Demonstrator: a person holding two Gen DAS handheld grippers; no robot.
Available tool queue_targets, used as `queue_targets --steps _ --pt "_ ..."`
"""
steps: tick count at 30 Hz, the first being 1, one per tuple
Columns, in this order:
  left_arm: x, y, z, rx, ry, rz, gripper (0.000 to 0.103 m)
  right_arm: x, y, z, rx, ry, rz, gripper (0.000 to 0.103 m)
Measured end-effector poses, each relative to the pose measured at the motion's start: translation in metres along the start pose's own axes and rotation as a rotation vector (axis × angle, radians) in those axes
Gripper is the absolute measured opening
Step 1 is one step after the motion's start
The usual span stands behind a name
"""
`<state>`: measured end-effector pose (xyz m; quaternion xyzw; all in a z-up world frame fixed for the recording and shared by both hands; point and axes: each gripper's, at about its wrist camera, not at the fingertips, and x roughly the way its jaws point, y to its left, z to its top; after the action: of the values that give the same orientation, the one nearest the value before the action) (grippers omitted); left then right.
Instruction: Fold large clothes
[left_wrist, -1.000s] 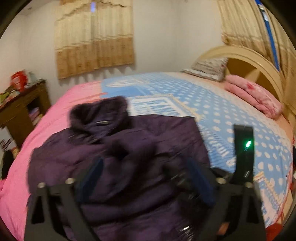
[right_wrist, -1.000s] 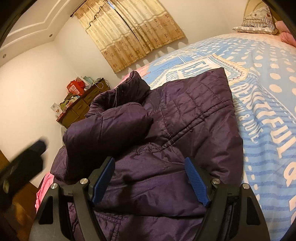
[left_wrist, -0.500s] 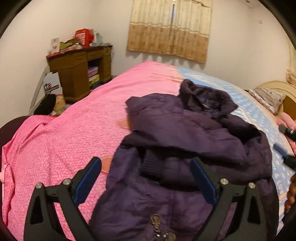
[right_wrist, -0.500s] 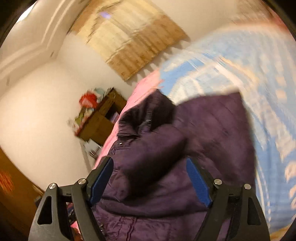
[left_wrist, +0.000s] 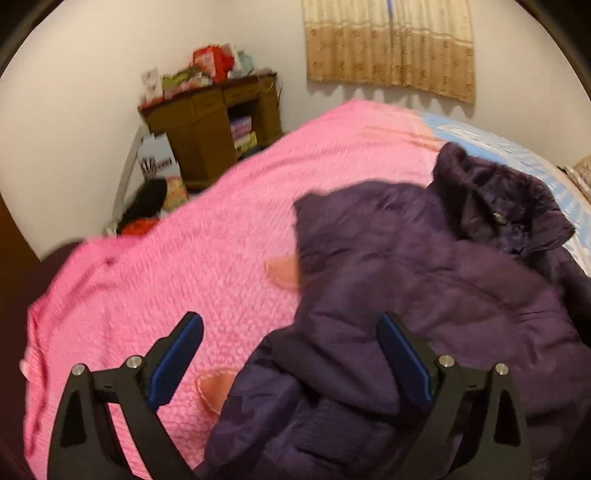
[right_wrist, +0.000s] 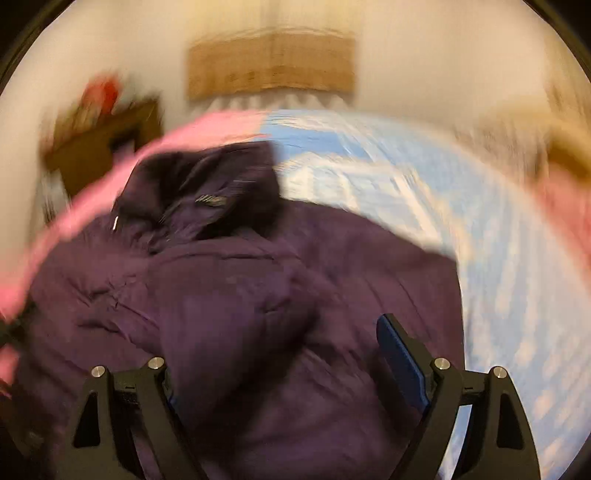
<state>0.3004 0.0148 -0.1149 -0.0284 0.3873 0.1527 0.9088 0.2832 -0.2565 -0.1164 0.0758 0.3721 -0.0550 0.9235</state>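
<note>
A dark purple puffer jacket (left_wrist: 424, 280) lies crumpled on the bed, collar (left_wrist: 495, 206) toward the far wall. My left gripper (left_wrist: 291, 347) is open and hovers over the jacket's left edge, one finger above the pink cover, the other above purple fabric. The right wrist view is blurred by motion. There the jacket (right_wrist: 240, 295) fills the middle. My right gripper (right_wrist: 280, 369) has its jaws opening over a puffy fold. That fold bulges between them and hides most of the left pad. The right pad (right_wrist: 400, 363) stands free of the cloth.
A pink bedspread (left_wrist: 177, 266) covers the bed's left half, a blue patterned one (right_wrist: 424, 192) the right. A cluttered wooden desk (left_wrist: 214, 118) stands by the far wall, with bags (left_wrist: 155, 173) on the floor beside it. A curtain (left_wrist: 388, 48) hangs behind; the headboard (right_wrist: 569, 151) is at right.
The left gripper has swung left and dropped toward the jacket's left edge on the pink cover. The right view rolled upright and lifted slightly; its jaws spread a little wider.
</note>
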Motion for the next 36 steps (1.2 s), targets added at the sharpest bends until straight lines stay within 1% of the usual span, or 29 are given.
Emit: queue_targets --steps 2,3,4,5,6,7,8,9,10,12,14,16,18,20,21,22,23,24,25,26,28,29,30,31,32,33,34,36 --pt "0.007 0.007 -0.005 -0.02 0.011 0.02 0.099 -0.001 -0.039 -0.018 0.132 0.028 0.024 0.088" --pt "0.01 0.01 -0.008 -0.026 0.011 0.023 0.1 -0.005 -0.061 -0.031 0.202 0.02 0.082 0.088" --pt "0.011 0.011 -0.01 -0.025 0.007 0.025 0.102 -0.013 -0.075 -0.041 0.242 -0.002 0.119 0.088" --pt "0.012 0.011 -0.011 -0.022 0.006 0.031 0.103 -0.019 -0.082 -0.048 0.269 -0.006 0.119 0.089" --pt "0.014 0.012 -0.012 -0.021 0.011 0.039 0.103 -0.023 -0.09 -0.053 0.302 0.001 0.094 0.089" --pt "0.015 0.013 -0.012 -0.026 0.016 0.039 0.103 -0.028 -0.101 -0.058 0.362 0.008 0.068 0.089" --pt "0.015 0.016 -0.012 -0.04 0.024 0.035 0.103 -0.035 -0.112 -0.062 0.433 -0.011 0.102 0.089" --pt "0.014 0.018 -0.011 -0.046 0.024 0.041 0.103 -0.043 -0.116 -0.063 0.468 -0.029 0.096 0.089" --pt "0.012 0.019 -0.011 -0.047 0.024 0.048 0.103 -0.054 -0.117 -0.059 0.455 -0.061 0.063 0.089" --pt "0.005 0.019 -0.009 -0.032 0.02 0.058 0.103 -0.074 -0.1 -0.042 0.324 -0.156 0.05 0.089" --pt "-0.007 0.017 -0.008 -0.007 0.003 0.065 0.102 -0.085 -0.081 -0.03 0.202 -0.195 0.04 0.089" --pt "-0.02 0.018 -0.005 0.011 -0.022 0.039 0.102 -0.086 -0.062 -0.02 0.112 -0.213 0.069 0.089" --pt "-0.031 0.016 0.001 0.029 -0.036 -0.004 0.102 -0.072 -0.046 -0.011 0.042 -0.18 0.098 0.089" --pt "-0.038 0.013 0.01 0.057 -0.045 -0.033 0.102 -0.047 -0.038 -0.004 0.018 -0.1 0.134 0.086" --pt "-0.038 0.012 0.014 0.069 -0.045 -0.044 0.102 -0.03 -0.039 -0.003 0.023 -0.046 0.142 0.086" --pt "-0.038 0.012 0.019 0.08 -0.04 -0.058 0.102 -0.013 -0.04 -0.004 0.019 0.041 0.134 0.085" --pt "-0.037 0.013 0.025 0.097 -0.032 -0.079 0.102 -0.004 -0.038 -0.004 -0.005 0.105 0.102 0.085" --pt "-0.035 0.013 0.032 0.114 -0.022 -0.1 0.102 -0.004 -0.035 -0.002 -0.034 0.117 0.09 0.085" --pt "-0.034 0.014 0.04 0.125 -0.019 -0.117 0.102 -0.011 -0.032 0.005 -0.057 0.111 0.098 0.085" --pt "-0.035 0.013 0.05 0.134 -0.02 -0.138 0.102 -0.021 -0.029 0.015 -0.07 0.095 0.118 0.085" --pt "-0.036 0.01 0.075 0.136 -0.022 -0.189 0.102 -0.044 -0.03 0.043 -0.068 0.035 0.174 0.085" --pt "-0.036 0.007 0.089 0.137 -0.014 -0.228 0.102 -0.054 -0.031 0.062 -0.056 0.005 0.201 0.085" --pt "-0.035 -0.001 0.11 0.15 0.006 -0.282 0.102 -0.061 -0.03 0.081 -0.048 -0.013 0.219 0.085" --pt "-0.033 -0.007 0.119 0.161 0.015 -0.306 0.102 -0.061 -0.027 0.102 -0.051 -0.019 0.233 0.085" --pt "-0.029 -0.02 0.138 0.188 0.032 -0.337 0.103 -0.054 -0.019 0.124 -0.064 -0.016 0.245 0.085" --pt "-0.024 -0.03 0.149 0.21 0.037 -0.345 0.103 -0.05 -0.016 0.136 -0.08 -0.014 0.253 0.085" --pt "-0.019 -0.04 0.158 0.231 0.039 -0.342 0.103 -0.039 -0.008 0.157 -0.112 0.0 0.261 0.085" --pt "0.001 -0.068 0.179 0.276 0.054 -0.315 0.103 -0.019 0.002 0.182 -0.151 0.037 0.247 0.085"
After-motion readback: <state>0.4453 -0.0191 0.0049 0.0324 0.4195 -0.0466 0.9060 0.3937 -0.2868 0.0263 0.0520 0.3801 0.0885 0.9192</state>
